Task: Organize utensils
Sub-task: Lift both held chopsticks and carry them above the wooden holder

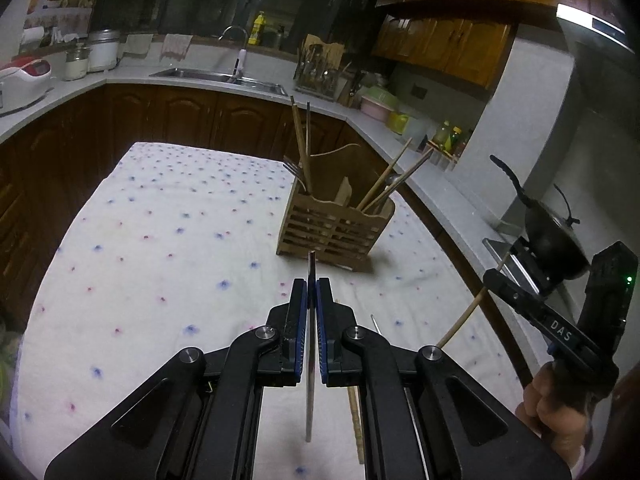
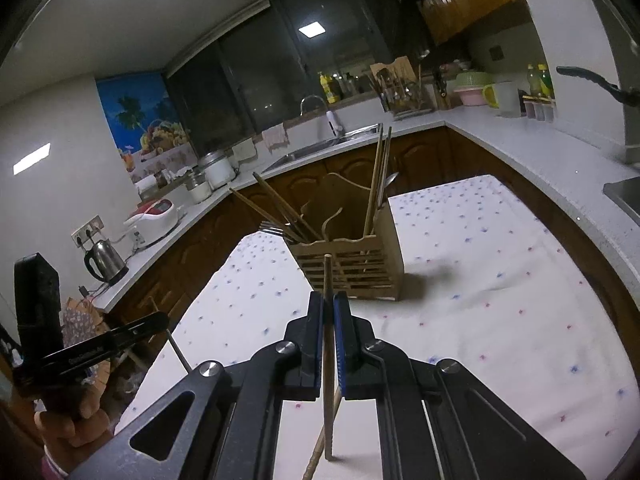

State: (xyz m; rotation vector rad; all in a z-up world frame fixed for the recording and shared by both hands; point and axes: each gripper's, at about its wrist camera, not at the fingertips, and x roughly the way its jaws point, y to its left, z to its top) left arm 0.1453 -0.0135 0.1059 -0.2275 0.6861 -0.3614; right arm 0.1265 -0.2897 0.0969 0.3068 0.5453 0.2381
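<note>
White cloth dotted with small blue and pink flowers covers the table (image 1: 168, 216), which stands in a kitchen with dark wooden cabinets and a pale counter running around it. Near the far right part of the cloth stands a slatted wooden utensil holder (image 1: 334, 226), upright, with several compartments. From its left compartment rise a pair of wooden chopsticks (image 1: 301, 140) and a metal fork (image 1: 294, 174); from its right compartment more chopsticks lean out to the right along with a spoon, whose bowl is only partly visible.

Closer to the camera, the left claw (image 1: 312, 292) is clamped on a thin metal utensil (image 1: 310, 392), seen edge-on, so its kind is not clear; it runs between the blue pads from well behind them to just past the tips, pointing at the holder. The right claw (image 2: 328, 304) is clamped on a single wooden chopstick (image 2: 328, 400), held the same way, its tip in line with the holder's front. One more wooden chopstick (image 1: 355, 424) lies on the cloth under the left claw.
</note>
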